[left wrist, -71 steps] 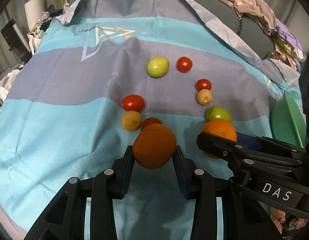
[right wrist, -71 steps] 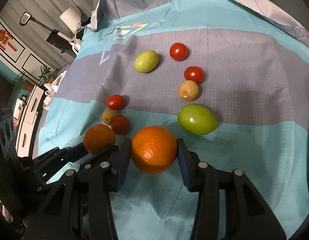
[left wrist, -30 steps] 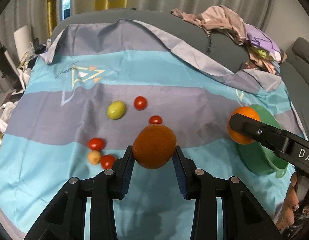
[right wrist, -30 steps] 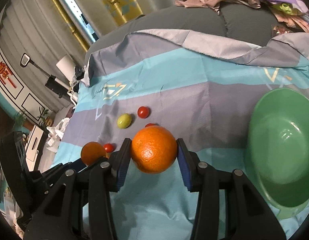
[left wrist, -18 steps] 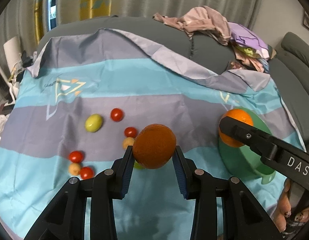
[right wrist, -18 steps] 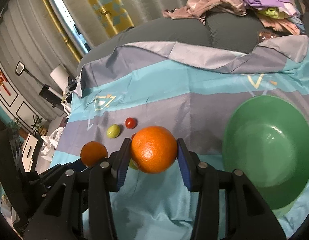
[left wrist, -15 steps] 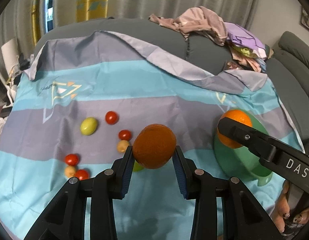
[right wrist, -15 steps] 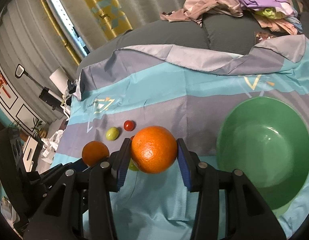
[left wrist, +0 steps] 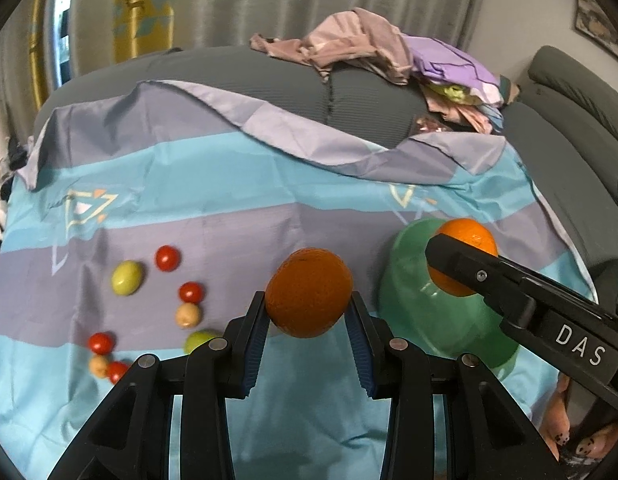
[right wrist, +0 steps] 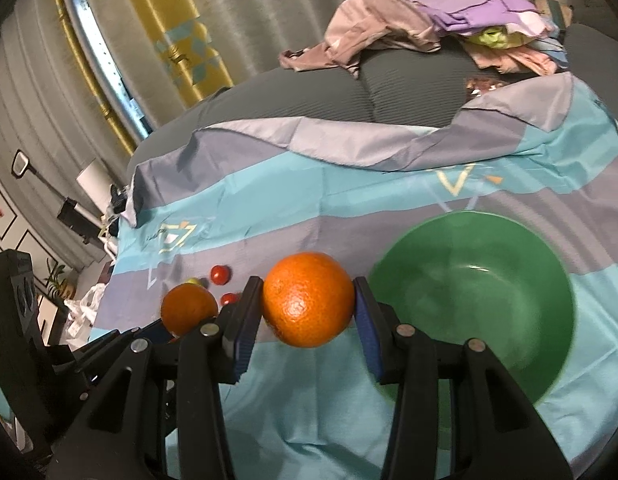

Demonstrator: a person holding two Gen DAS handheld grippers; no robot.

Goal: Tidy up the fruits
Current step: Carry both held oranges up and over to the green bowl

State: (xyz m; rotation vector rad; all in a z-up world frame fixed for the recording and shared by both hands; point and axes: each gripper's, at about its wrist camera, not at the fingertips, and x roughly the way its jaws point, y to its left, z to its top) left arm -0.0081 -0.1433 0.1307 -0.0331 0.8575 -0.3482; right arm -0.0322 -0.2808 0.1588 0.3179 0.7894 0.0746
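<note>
My left gripper (left wrist: 308,322) is shut on a dark orange (left wrist: 309,293) and holds it above the striped cloth (left wrist: 245,184). My right gripper (right wrist: 308,322) is shut on a brighter orange (right wrist: 308,299) and holds it just left of the green bowl (right wrist: 505,240). In the left wrist view the right gripper's orange (left wrist: 467,240) hangs over the bowl (left wrist: 405,264), which looks empty. The left gripper's orange also shows in the right wrist view (right wrist: 188,309). Small red tomatoes (left wrist: 167,258), a yellow-green fruit (left wrist: 127,277) and tan fruits (left wrist: 187,315) lie on the cloth to the left.
The cloth covers a grey sofa (left wrist: 269,80). A heap of clothes (left wrist: 381,48) lies at the back right. Another grey seat (left wrist: 581,120) stands at the far right. A floor lamp (right wrist: 25,168) and clutter stand at the left.
Both grippers have lifted their oranges off the cloth and carried them right toward the green bowl. The bowl has come into view, and the right orange now sits over its left rim.
</note>
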